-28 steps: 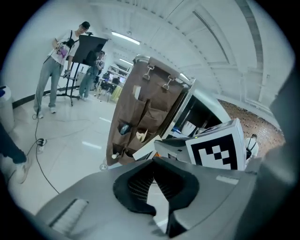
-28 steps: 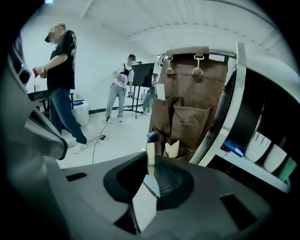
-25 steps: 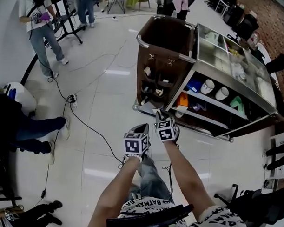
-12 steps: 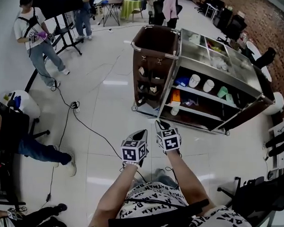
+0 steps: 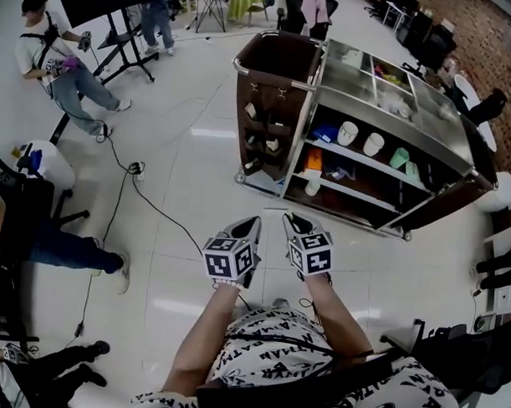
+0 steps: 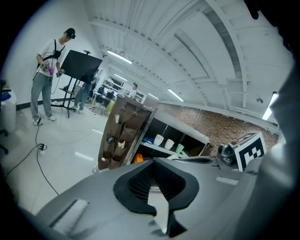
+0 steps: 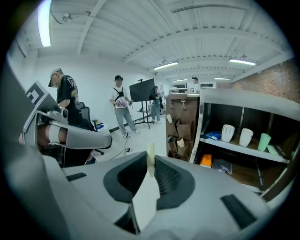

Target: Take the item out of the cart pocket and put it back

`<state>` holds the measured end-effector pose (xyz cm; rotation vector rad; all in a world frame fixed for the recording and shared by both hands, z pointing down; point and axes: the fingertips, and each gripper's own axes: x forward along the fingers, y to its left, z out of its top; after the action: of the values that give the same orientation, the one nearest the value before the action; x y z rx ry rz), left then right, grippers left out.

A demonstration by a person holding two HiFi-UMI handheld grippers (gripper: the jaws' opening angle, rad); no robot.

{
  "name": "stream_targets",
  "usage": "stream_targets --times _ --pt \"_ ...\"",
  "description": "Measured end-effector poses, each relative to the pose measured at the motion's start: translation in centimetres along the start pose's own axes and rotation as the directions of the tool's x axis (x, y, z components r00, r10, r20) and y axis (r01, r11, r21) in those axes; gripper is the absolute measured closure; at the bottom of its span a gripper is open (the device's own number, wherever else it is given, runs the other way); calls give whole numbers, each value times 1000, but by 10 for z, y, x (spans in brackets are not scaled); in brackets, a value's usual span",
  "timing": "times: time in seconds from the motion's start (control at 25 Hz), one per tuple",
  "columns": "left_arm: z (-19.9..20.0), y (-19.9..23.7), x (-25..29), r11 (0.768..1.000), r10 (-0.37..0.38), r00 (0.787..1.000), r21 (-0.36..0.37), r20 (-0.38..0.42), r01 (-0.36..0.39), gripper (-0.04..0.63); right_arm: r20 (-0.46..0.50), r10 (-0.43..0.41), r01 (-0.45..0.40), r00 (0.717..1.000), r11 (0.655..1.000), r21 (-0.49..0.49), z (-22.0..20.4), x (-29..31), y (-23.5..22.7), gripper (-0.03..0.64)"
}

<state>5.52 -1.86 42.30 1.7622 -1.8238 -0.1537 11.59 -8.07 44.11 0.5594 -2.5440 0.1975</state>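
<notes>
We are pinching the item (image 7: 150,149) in the right hand-held gripper (image 7: 151,161), clear of the cart (image 5: 272,82); left hand-held gripper (image 6: 152,162) pressing together, empty; putting it back is pending.

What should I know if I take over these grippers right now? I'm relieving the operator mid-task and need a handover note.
Left gripper: shut, empty.
Right gripper: shut on a thin pale card, its edge poking out past the tips.
Cart stands ahead, well clear of both grippers; its brown pocket panel faces you.
Done: the item is out of its pocket.
Left: approach and slide it back in; which pocket it came from cannot be told.
</notes>
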Motion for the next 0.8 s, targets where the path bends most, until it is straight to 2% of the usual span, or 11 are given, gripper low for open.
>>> stream_targets --times 0.16,0.52,0.8 --pt "1 -7 -2 1000 -12 1000 -10 21 12 595 18 15 -15 1000 1000 -11 5 -3 0 557" --pt "2 0 -4 1000 23 1000 14 21 -23 595 26 19 -19 999 1000 3 8 0 -1 557" --pt "-4 11 -9 1000 23 1000 5 -8 -23 595 14 -9 9 1000 1000 16 4 2 3 557"
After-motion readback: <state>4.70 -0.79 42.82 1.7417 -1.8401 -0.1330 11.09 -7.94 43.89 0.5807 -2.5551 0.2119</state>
